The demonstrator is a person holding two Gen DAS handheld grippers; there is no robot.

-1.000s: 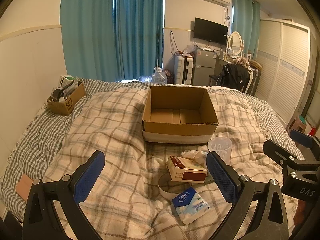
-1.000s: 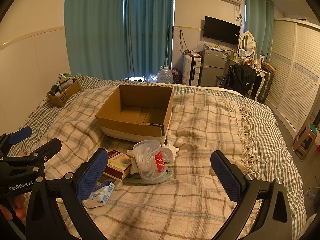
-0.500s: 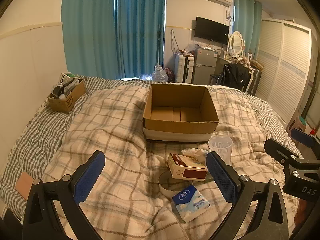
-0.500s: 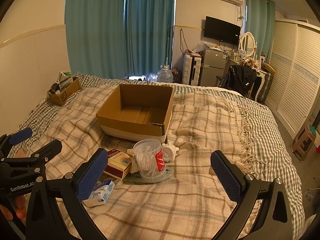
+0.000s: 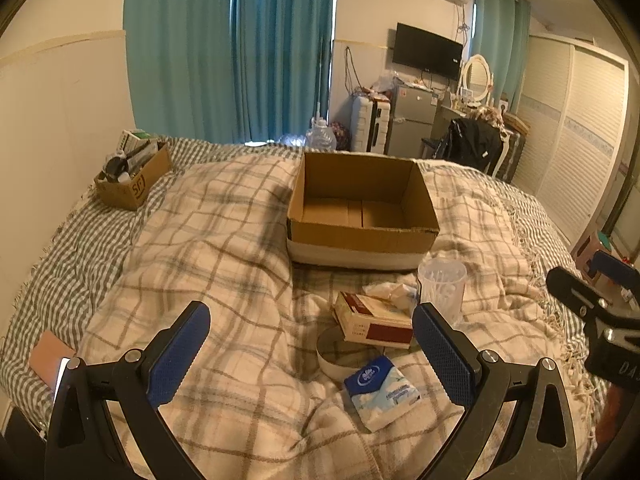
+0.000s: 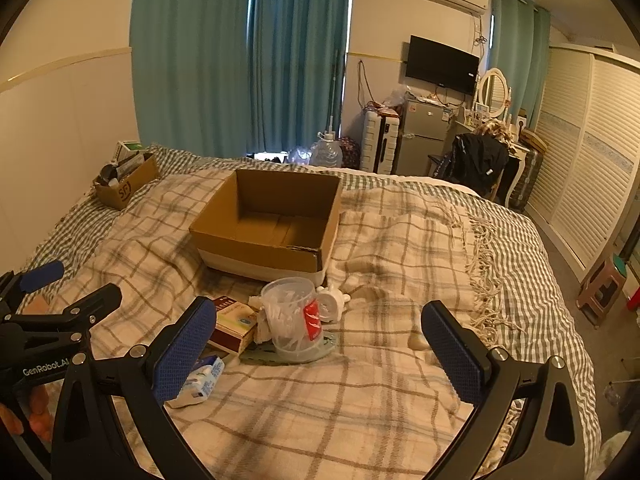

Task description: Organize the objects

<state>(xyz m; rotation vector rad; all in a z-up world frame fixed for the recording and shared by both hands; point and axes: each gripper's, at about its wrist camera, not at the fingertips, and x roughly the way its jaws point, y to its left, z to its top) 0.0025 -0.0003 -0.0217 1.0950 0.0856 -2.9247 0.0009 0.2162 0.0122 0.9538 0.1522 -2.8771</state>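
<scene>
The bed [image 5: 224, 240] is covered by a soft, wrinkled plaid blanket, so the tall clear cup [image 6: 290, 316], filled with white sticks, could be tipped if it is bumped. The large cardboard box [image 5: 360, 216] at the bed's middle is seen empty. Just before it lie a red-brown carton [image 5: 374, 320] and a tissue pack [image 5: 382, 392]. The left gripper [image 5: 308, 356] and right gripper [image 6: 316, 356] are held wide open, with nothing grasped.

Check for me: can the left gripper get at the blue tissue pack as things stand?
Probably yes. The left gripper is open and holds nothing, and the blue tissue pack lies uncovered on the blanket between its fingers, nearest of the pile.
</scene>
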